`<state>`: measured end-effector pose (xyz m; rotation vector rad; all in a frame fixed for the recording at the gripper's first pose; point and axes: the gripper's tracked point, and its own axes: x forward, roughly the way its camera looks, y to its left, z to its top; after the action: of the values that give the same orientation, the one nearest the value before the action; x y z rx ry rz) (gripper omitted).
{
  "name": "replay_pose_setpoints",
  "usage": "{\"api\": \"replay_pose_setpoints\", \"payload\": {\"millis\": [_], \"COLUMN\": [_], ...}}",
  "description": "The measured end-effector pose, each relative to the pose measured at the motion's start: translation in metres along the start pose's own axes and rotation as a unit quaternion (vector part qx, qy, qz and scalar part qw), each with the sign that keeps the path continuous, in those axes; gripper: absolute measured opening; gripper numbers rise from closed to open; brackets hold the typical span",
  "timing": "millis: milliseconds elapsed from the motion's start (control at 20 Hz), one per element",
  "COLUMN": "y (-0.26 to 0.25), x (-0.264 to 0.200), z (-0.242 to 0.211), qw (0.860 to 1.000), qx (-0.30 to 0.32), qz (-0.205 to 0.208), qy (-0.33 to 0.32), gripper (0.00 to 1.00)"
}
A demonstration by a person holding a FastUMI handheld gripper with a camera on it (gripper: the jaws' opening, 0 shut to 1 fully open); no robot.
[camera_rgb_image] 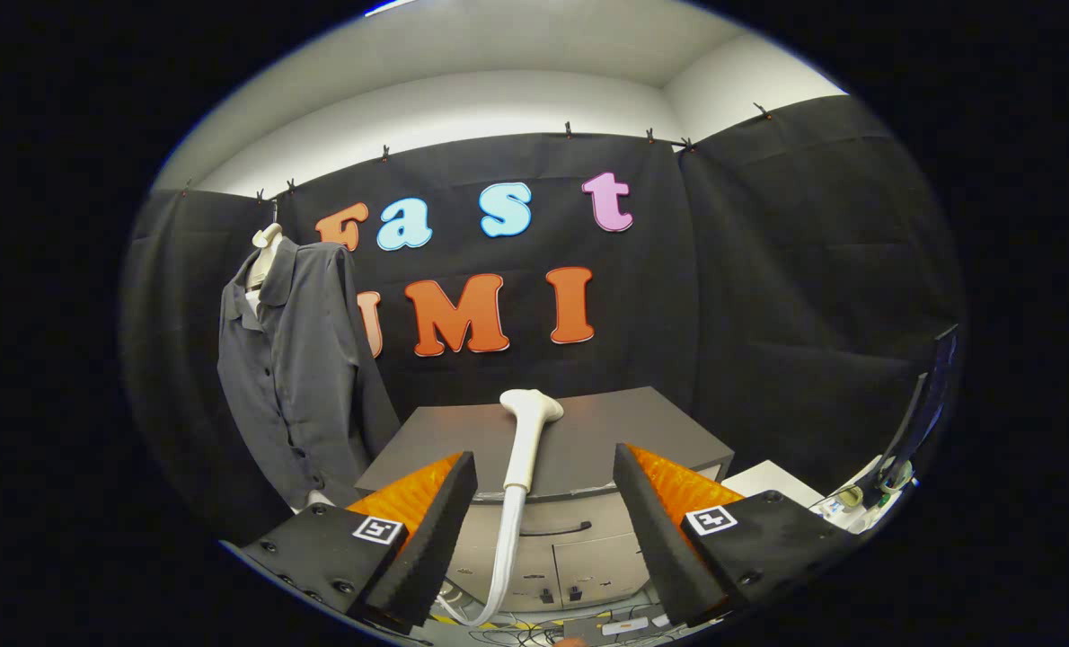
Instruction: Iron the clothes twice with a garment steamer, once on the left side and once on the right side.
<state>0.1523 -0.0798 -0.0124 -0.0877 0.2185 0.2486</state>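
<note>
Task judged as not started: steamer [527, 431] is seen lying on the tabletop [606, 440], ungrasped, head pointing away toward the wall, hose [503, 566] dropping off the front edge toward the floor cables. Shirt [296, 359] is hung on a form to the left, beyond the left finger, well apart from the steamer. No contact between steamer and shirt is seen, so both passes, left and right, are judged still to be done.

Hand-held gripper [543, 530] is held wide open, nothing gripped. Steamer handle is lined up in the gap between the fingers but beyond the tips, a bit closer to the left one; hose runs down between them. Pickup of the handle is judged the next step. A cabinet front with drawers is seen under the tabletop.
</note>
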Motion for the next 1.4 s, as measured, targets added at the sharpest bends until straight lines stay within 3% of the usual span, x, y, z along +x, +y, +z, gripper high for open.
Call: {"api": "replay_pose_setpoints", "payload": {"millis": [300,850,1200,1400], "y": [0.006,0.022,0.013,0.002], "x": [0.046,0.181,0.261,0.290], "z": [0.000,-0.012,-0.034,-0.060], "qw": [0.999,0.987,0.971,0.953], "qx": [0.002,0.006,-0.003,0.013], "qz": [0.011,0.032,0.006,-0.011], "qy": [0.040,0.160,0.241,0.303], "gripper": [0.99,0.99,0.99,0.97]}}
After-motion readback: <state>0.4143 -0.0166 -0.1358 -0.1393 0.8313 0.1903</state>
